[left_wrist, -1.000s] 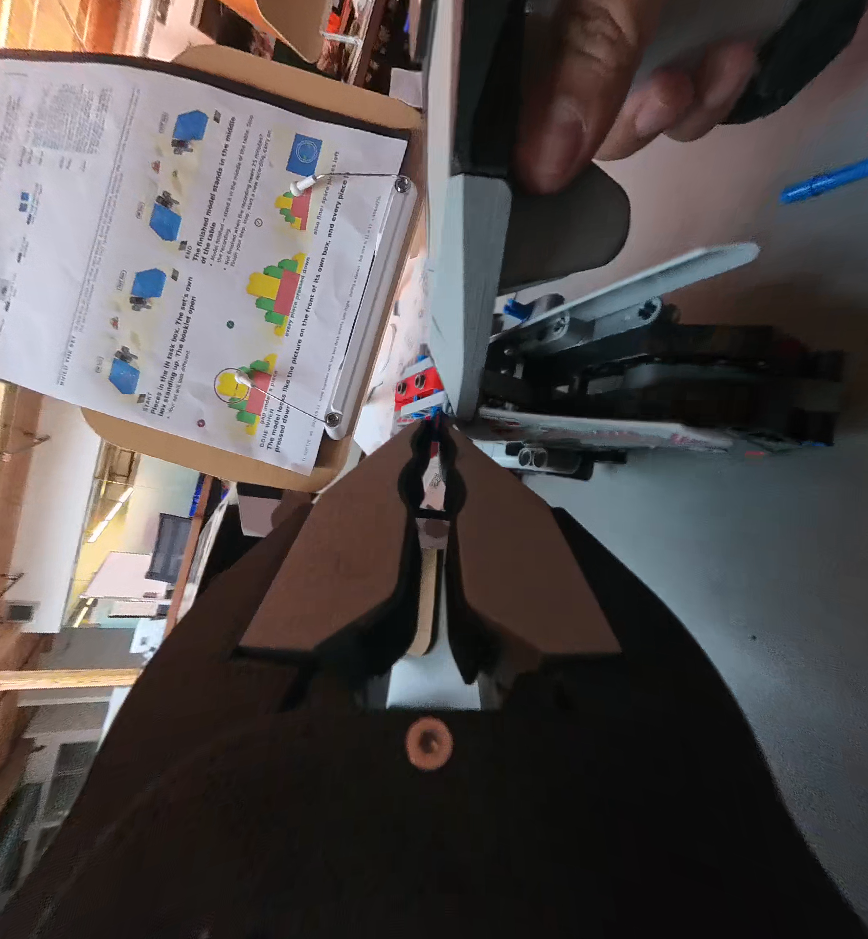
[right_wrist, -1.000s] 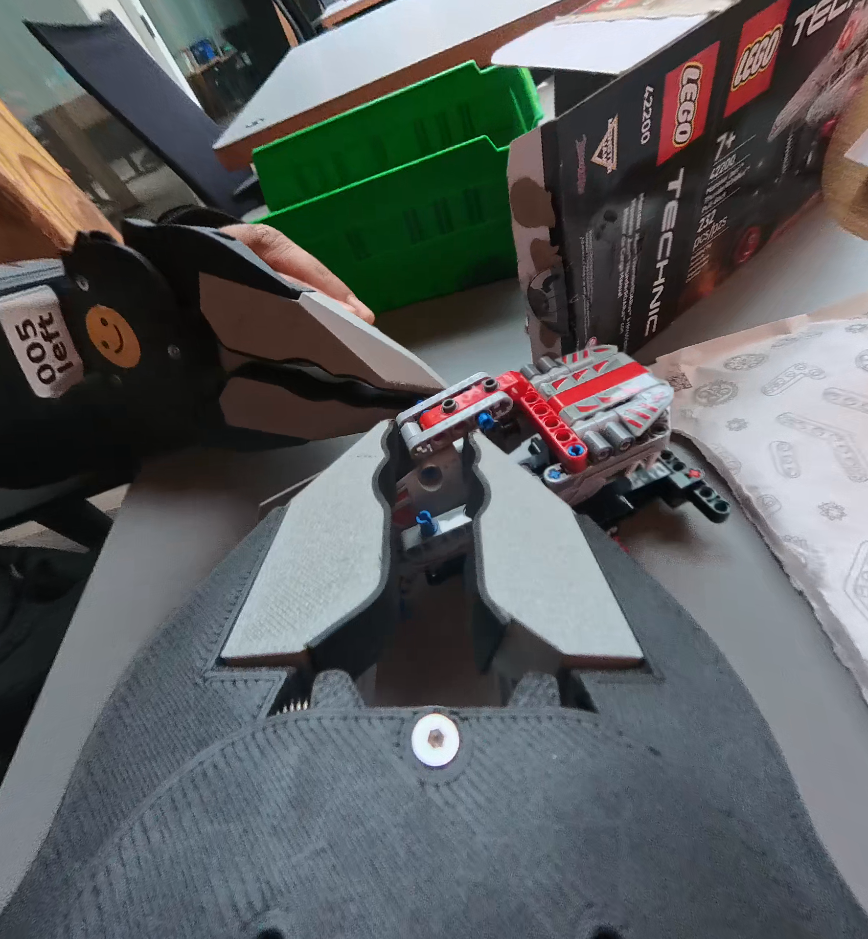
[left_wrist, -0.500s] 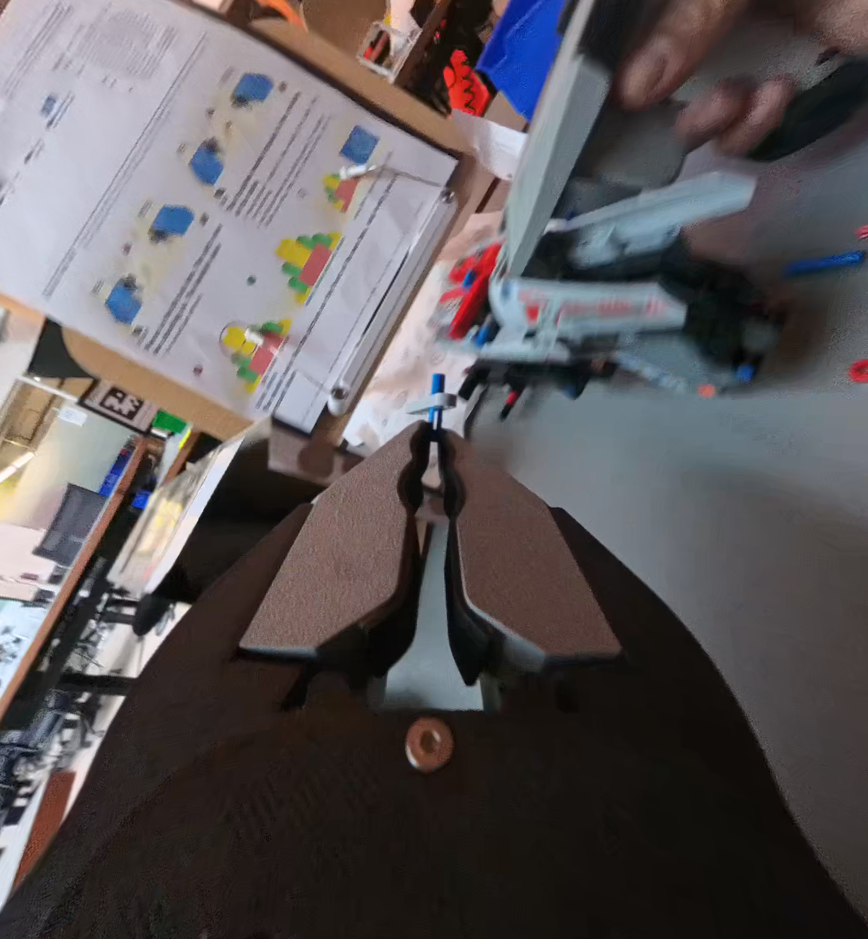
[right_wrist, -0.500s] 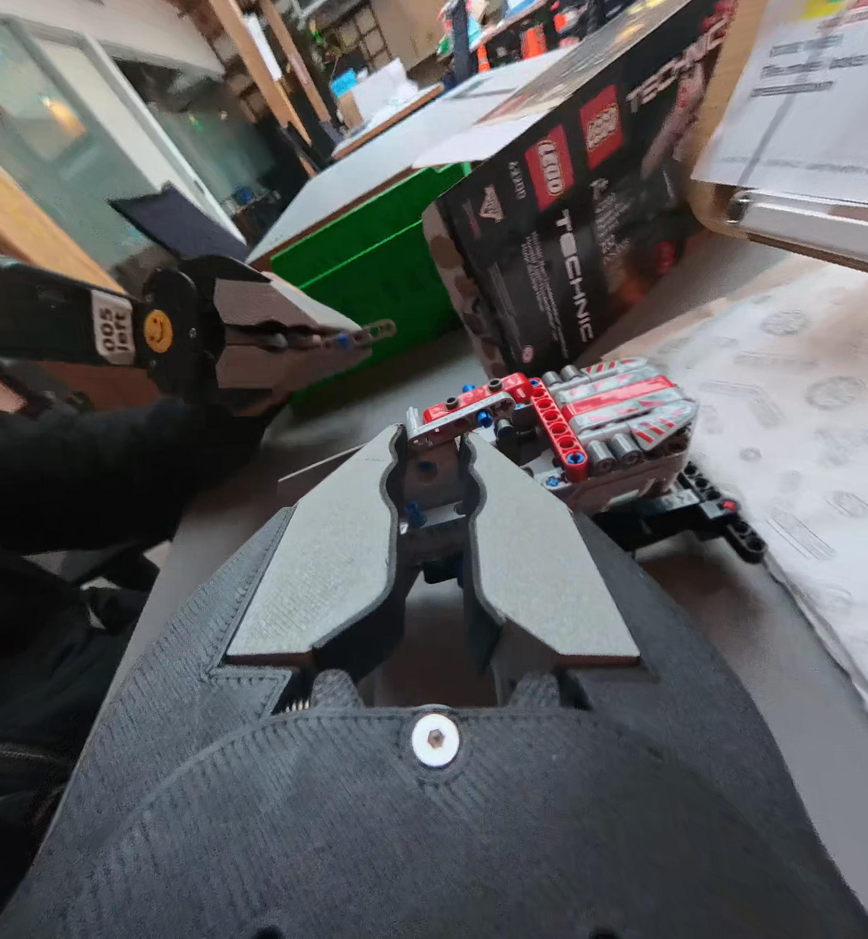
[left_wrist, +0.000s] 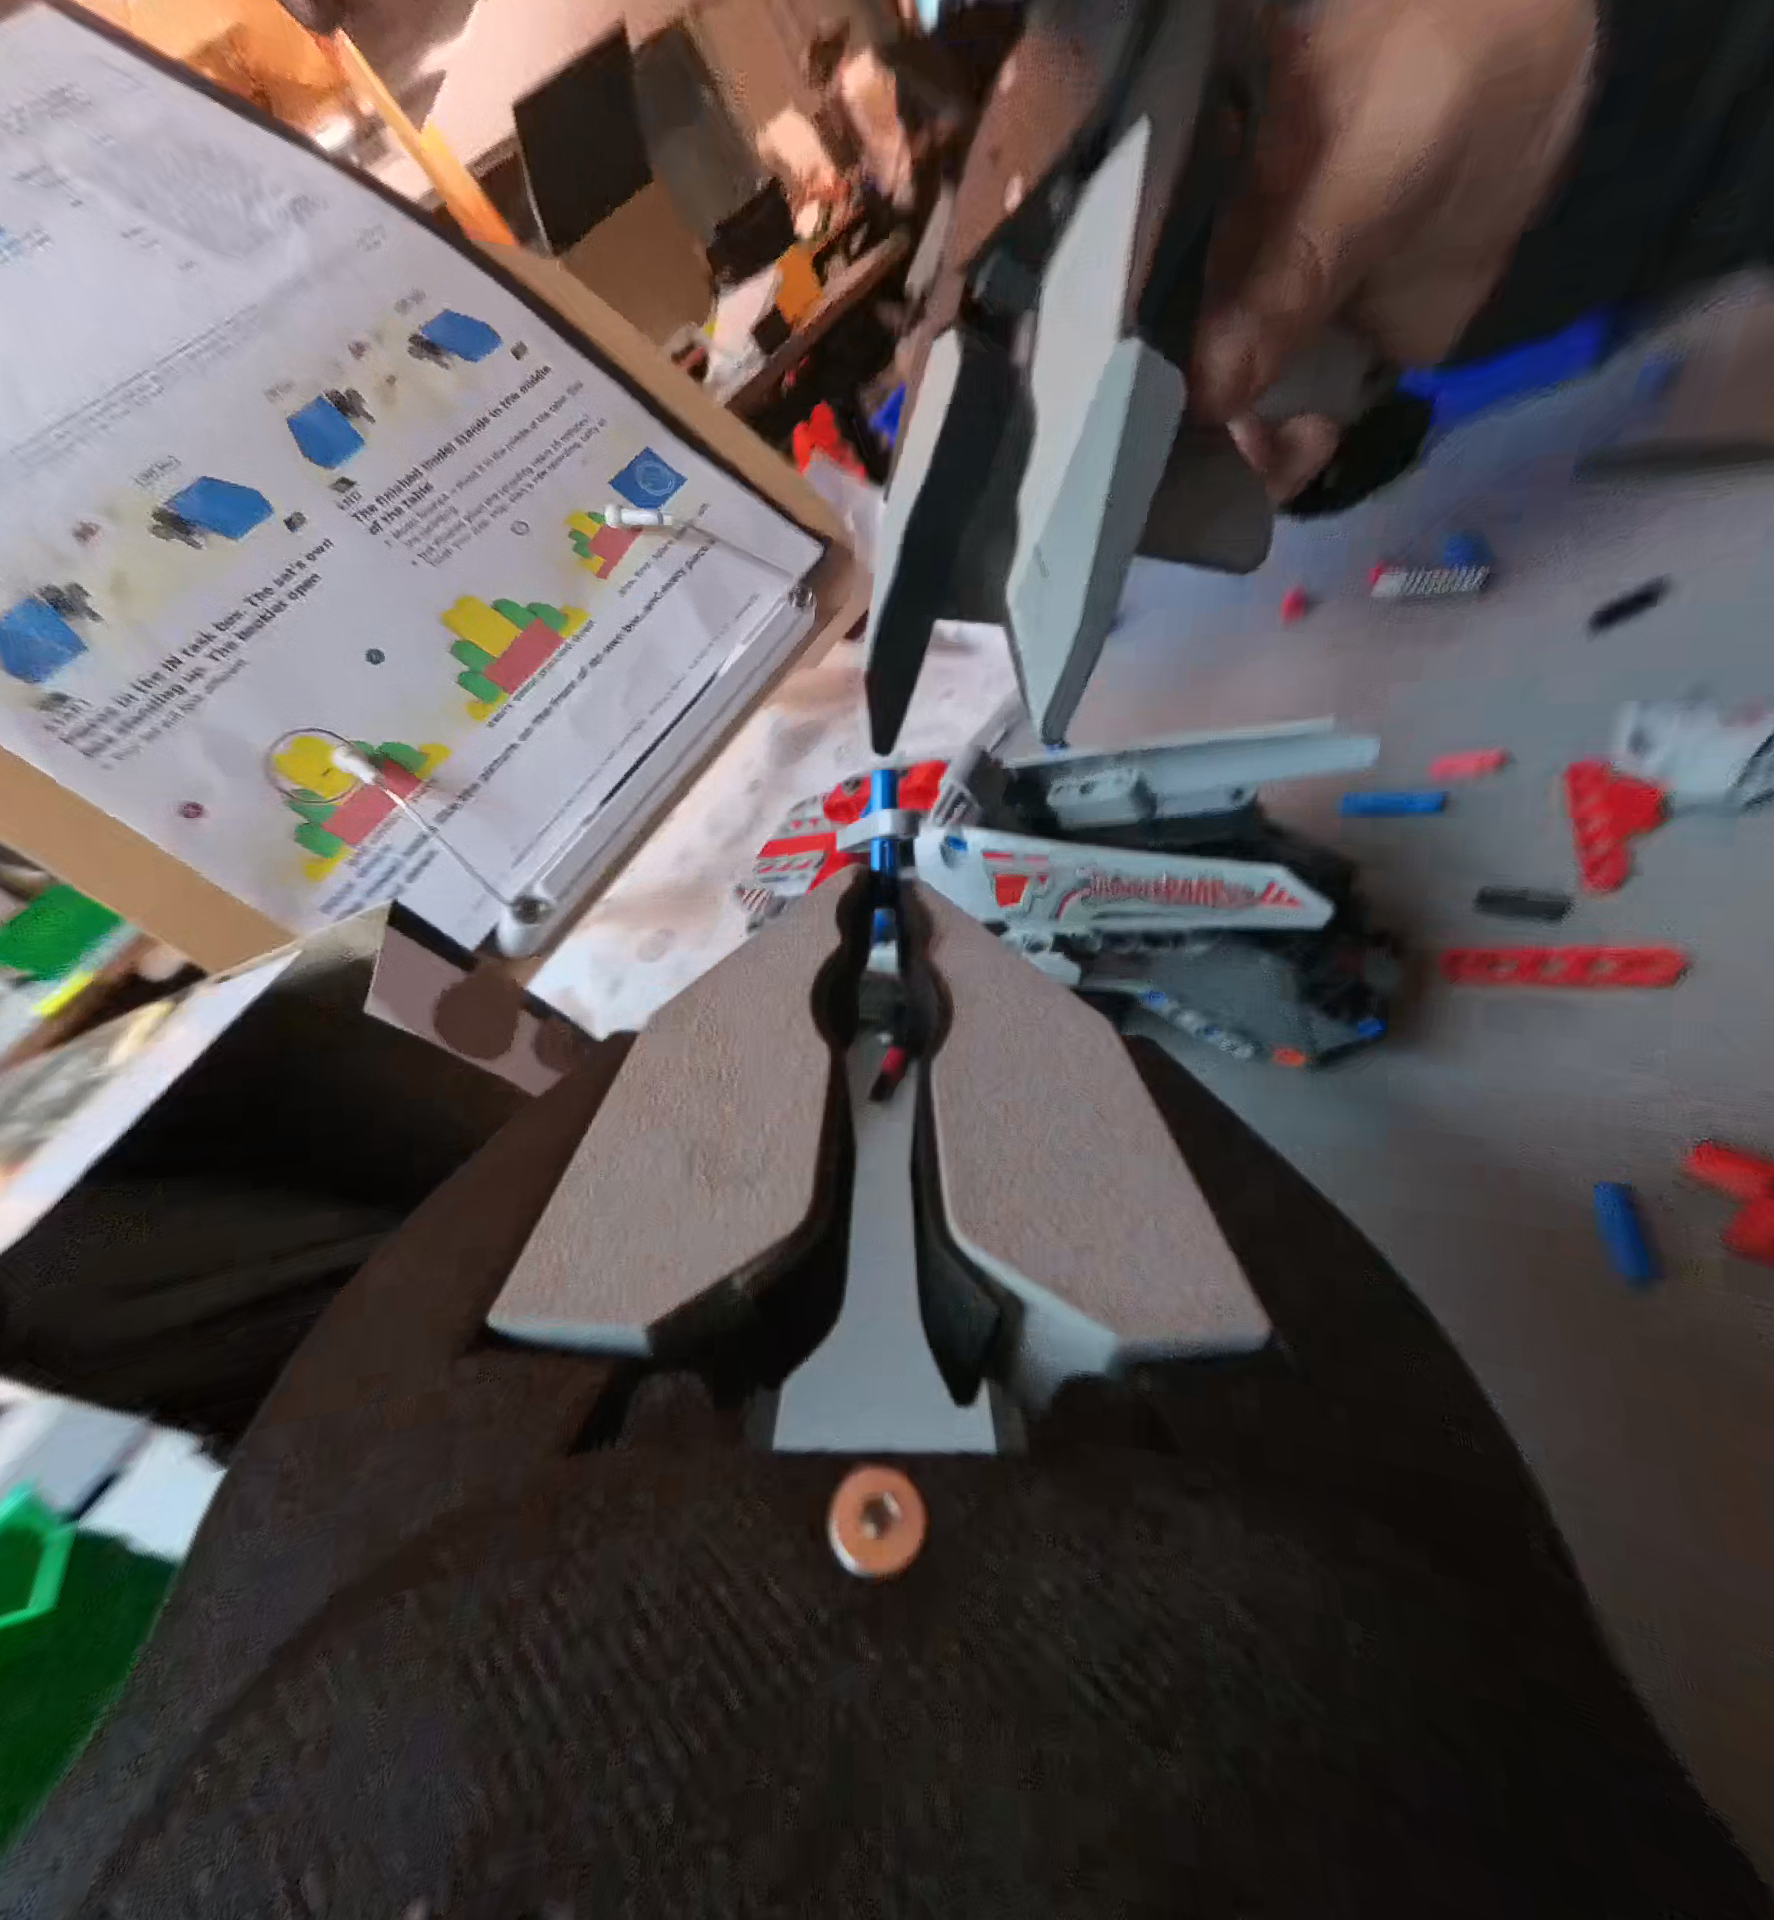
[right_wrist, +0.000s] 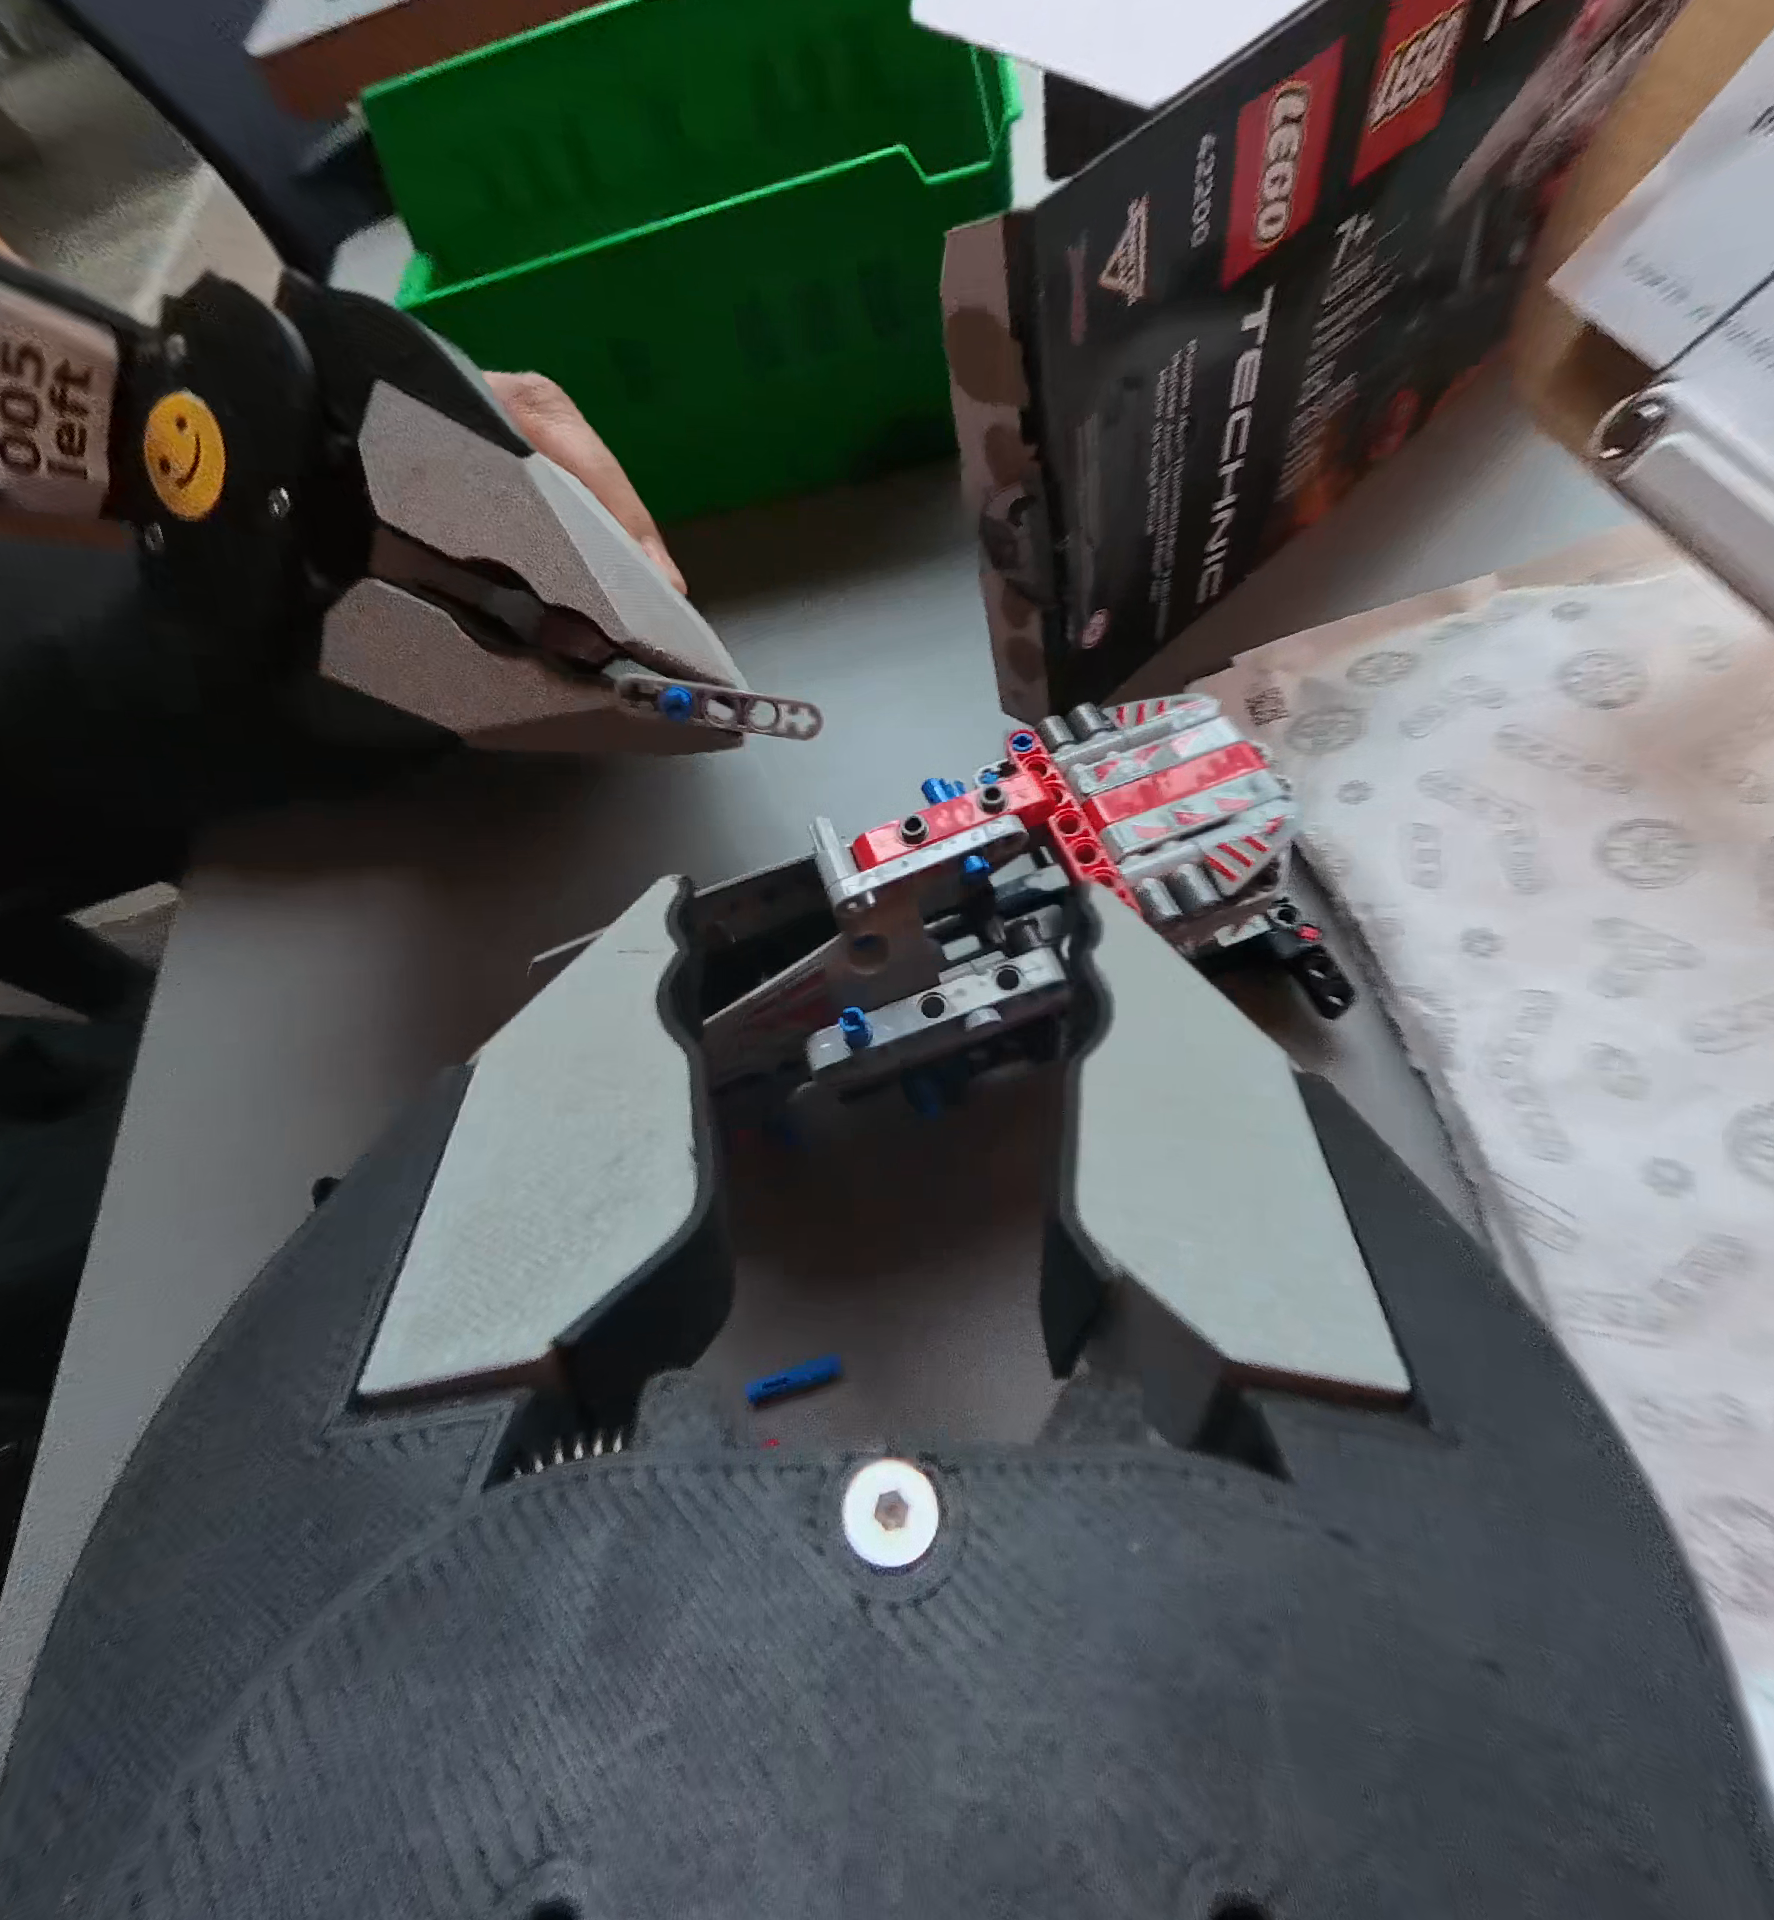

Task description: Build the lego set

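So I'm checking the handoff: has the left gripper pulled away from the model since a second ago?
Yes. In the right wrist view the left gripper now sits left of the model, gap between, toward the green bins.

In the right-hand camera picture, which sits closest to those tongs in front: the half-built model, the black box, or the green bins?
1. The half-built model: between the tips of the right tongs, which are open.
2. The black box: behind the model, upper right.
3. The green bins: farthest, at the top, left of the box.
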A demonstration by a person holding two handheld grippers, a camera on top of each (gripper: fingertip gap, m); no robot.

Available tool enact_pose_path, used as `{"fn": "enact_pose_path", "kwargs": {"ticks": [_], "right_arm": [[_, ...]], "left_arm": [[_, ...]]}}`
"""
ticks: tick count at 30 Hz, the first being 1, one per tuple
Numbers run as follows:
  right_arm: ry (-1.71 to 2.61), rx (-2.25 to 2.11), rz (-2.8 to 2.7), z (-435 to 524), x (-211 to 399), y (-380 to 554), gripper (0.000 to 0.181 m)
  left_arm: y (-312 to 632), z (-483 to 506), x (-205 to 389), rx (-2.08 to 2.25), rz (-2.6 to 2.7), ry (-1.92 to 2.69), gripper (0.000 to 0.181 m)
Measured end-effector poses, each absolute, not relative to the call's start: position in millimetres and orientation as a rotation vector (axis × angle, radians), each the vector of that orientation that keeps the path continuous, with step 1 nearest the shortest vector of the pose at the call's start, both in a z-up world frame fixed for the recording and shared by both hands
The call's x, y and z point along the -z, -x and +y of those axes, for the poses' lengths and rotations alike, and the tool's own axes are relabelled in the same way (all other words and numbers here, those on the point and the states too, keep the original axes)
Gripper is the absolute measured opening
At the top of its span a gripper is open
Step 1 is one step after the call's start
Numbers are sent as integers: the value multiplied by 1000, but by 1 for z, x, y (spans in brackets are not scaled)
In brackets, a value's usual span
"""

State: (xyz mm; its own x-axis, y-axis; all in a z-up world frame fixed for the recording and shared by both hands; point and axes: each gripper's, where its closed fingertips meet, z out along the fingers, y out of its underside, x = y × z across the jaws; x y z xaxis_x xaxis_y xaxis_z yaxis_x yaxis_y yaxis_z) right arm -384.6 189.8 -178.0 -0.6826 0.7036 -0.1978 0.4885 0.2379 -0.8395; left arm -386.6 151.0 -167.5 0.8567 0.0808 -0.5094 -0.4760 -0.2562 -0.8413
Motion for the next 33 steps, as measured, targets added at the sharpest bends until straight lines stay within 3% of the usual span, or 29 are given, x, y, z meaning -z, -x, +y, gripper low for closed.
{"fn": "enact_pose_path", "kwargs": {"ticks": [3,7,11,20,33], "right_arm": [[1041,-1397,-2210,192,156,385,74],[735,-1506,-2201,153,131,367,46],[472,-1376,-2171,139,124,357,34],[357,-1124,-2110,144,128,362,4],[393,-1086,-2162,148,137,363,3]], "left_arm": [[375,147,148,-301,255,1629,2],[362,144,125,16,144,1492,2],[352,145,120,232,83,1459,2],[351,148,125,533,-27,1454,2],[351,149,130,502,-23,1495,8]]}}
